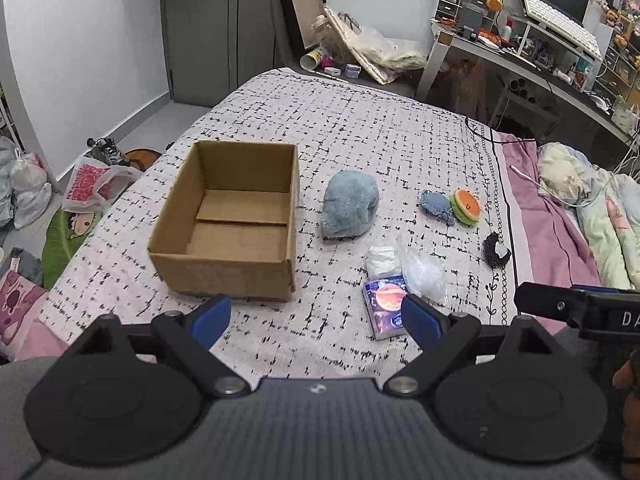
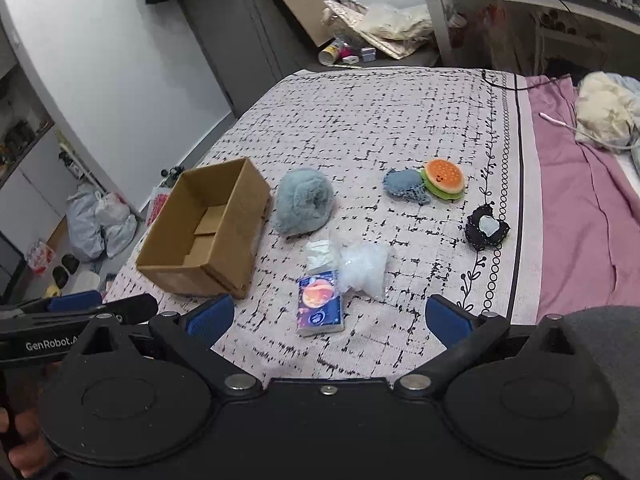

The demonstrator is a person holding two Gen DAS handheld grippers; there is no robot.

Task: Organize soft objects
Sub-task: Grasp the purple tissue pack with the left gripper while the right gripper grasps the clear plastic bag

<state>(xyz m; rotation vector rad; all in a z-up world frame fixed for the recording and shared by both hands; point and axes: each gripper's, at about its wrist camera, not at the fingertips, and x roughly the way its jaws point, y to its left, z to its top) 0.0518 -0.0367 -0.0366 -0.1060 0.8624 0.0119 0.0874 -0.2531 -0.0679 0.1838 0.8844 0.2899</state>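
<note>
An open cardboard box (image 1: 236, 216) (image 2: 208, 232) stands empty on the bed. Right of it lies a fluffy blue-grey plush (image 1: 350, 210) (image 2: 306, 208). Farther right are a small blue knitted toy (image 1: 436, 204) (image 2: 404, 184) and a burger plush (image 1: 465, 207) (image 2: 445, 179) touching it, then a black scrunchie-like item (image 1: 496, 250) (image 2: 486, 226). Nearer lie a white wad (image 1: 382, 261) (image 2: 320, 254), a clear plastic bag (image 1: 424, 272) (image 2: 366, 266) and a printed tissue pack (image 1: 386, 306) (image 2: 320, 302). My left gripper (image 1: 316, 320) and right gripper (image 2: 330, 316) both hover open above the bed's near edge, holding nothing.
The patterned bedspread (image 1: 360, 132) ends at a pink sheet (image 1: 540, 216) with crumpled bedding (image 1: 600, 208) on the right. Bags (image 2: 100, 224) and clutter cover the floor at left. A desk (image 1: 540, 48) stands beyond the bed. The other gripper's finger (image 1: 576, 308) shows at right.
</note>
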